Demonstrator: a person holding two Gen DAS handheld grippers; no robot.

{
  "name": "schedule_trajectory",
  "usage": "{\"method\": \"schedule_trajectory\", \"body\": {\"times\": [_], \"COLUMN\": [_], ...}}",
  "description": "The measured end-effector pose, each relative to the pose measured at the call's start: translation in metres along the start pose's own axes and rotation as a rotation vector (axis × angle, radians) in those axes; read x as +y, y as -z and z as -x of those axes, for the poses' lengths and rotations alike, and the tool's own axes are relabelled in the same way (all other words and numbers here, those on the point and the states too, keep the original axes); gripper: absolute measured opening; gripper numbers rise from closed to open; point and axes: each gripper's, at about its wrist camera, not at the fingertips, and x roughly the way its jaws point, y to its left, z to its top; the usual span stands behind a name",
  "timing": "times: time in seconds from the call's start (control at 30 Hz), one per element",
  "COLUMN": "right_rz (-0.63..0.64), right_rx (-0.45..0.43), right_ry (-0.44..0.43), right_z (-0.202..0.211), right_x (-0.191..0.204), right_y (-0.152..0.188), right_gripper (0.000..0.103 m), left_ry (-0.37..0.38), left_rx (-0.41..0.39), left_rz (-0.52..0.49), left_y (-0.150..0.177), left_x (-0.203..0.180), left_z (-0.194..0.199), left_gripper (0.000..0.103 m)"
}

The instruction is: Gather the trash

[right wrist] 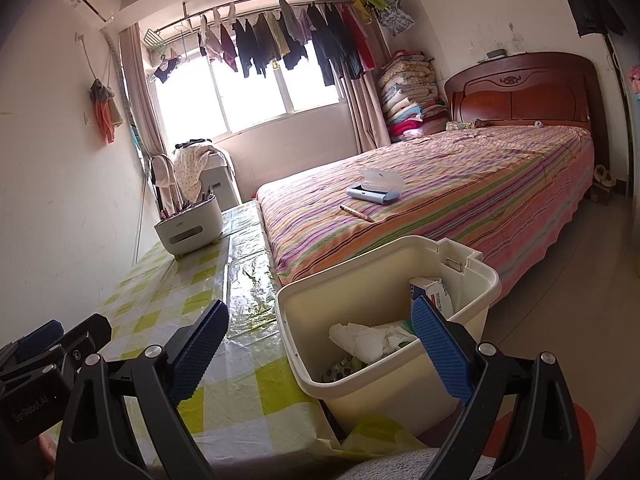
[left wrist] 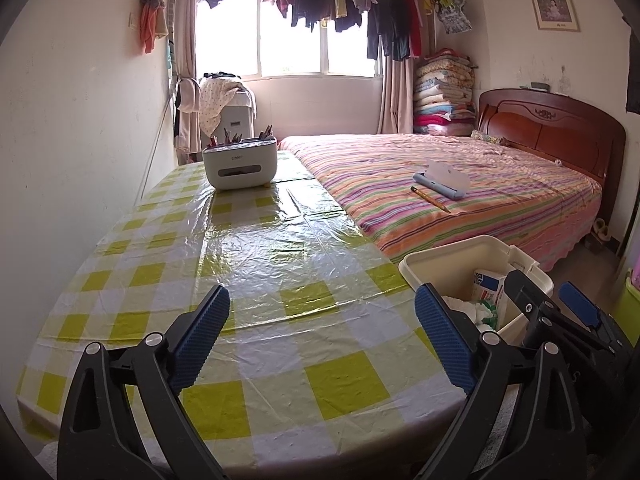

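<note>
A cream plastic trash bin (right wrist: pixel 384 264) stands beside the table's right edge; it also shows in the left wrist view (left wrist: pixel 452 258). Inside lie crumpled white tissue (right wrist: pixel 368 338), a small white and blue carton (right wrist: pixel 434 290) and some small dark bits. My right gripper (right wrist: pixel 320 344) is open and empty, hovering above the bin's near rim. My left gripper (left wrist: pixel 320 336) is open and empty over the yellow checked tablecloth (left wrist: pixel 240 280). The right gripper (left wrist: pixel 560 312) appears at the right of the left wrist view.
A white desk organiser (left wrist: pixel 239 162) holding pens stands at the table's far end. A bed with a striped cover (right wrist: pixel 460 184) lies right of the table, with a pencil (right wrist: pixel 356 213) and a blue case (right wrist: pixel 374 192) on it. A wall runs along the left.
</note>
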Motion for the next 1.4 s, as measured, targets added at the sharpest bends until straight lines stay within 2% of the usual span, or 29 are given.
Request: {"method": "schedule_trajectory", "body": {"times": [0.33,0.67,0.83,1.1,1.4], "right_rz": [0.002,-0.003,-0.003,-0.002,0.002], "right_rx": [0.0,0.001,0.001,0.002,0.006], "right_ry": [0.001,-0.002,-0.002,-0.002,-0.002], "right_z": [0.0,-0.001,-0.001,-0.001,-0.001], "right_x": [0.0,0.0,0.0,0.0,0.001], "right_y": [0.0,0.0,0.0,0.0,0.001], "right_gripper": [0.09,0.09,0.09,0.09,0.09], "left_ry": [-0.004,-0.009,0.019,0.009,0.016], "left_rx": [0.013,0.019,0.015,0.006,0.031], "left_rz": [0.012,-0.045,-0.044,-0.056,-0.065], "left_y": [-0.001,0.001,0.002,0.002,0.003], "left_x": [0.004,-0.004,-0.006,-0.008,-0.009], "left_z": [-0.001,-0.002,0.001,0.003,-0.002], "left_gripper": [0.094,0.094,0.094,0.096,0.096]}}
